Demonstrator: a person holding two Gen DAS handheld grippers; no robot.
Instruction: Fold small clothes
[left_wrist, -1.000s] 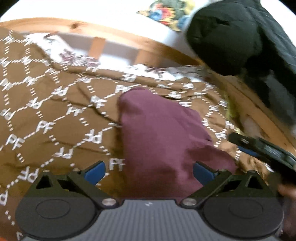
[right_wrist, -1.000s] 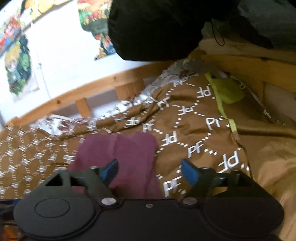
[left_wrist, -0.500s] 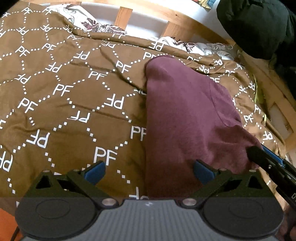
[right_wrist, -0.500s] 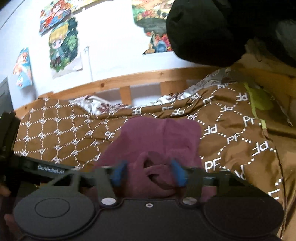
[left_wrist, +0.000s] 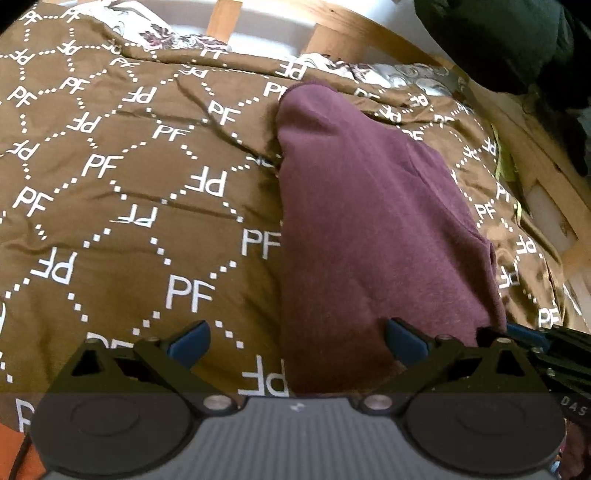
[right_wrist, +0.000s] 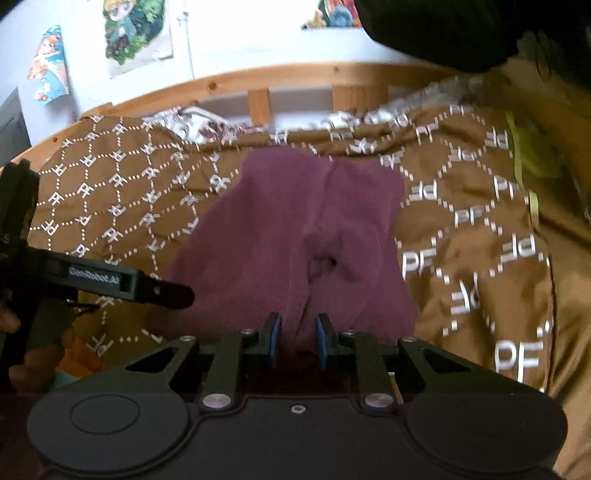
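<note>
The right hand-held gripper (right_wrist: 297, 338) has its jaws closing on a bunched ridge at the near edge of the maroon garment (right_wrist: 295, 236); the cloth sits between the blue pads (right_wrist: 275, 334), which stand narrow and appear to touch it on both sides, so the pinch looks nearly made. The left hand-held gripper (left_wrist: 295, 341) hovers with its jaws spread wide and nothing between the pads, its right pad over the near left part of the garment and its left pad over the bed cover. In the right wrist view the left tool shows as a black bar at the left, beside the garment's left edge. The garment lies on the brown patterned bed cover (left_wrist: 110, 192), running from the near edge toward the wooden bed frame (right_wrist: 295, 79) at the far side, with a dark bundle (left_wrist: 498, 40) hanging at the far right. The step in hand reads as taking hold of the near hem for a first fold. Next, the left tool would likely need to settle on the near left corner and close, so both can carry the hem toward the far edge together.
</note>
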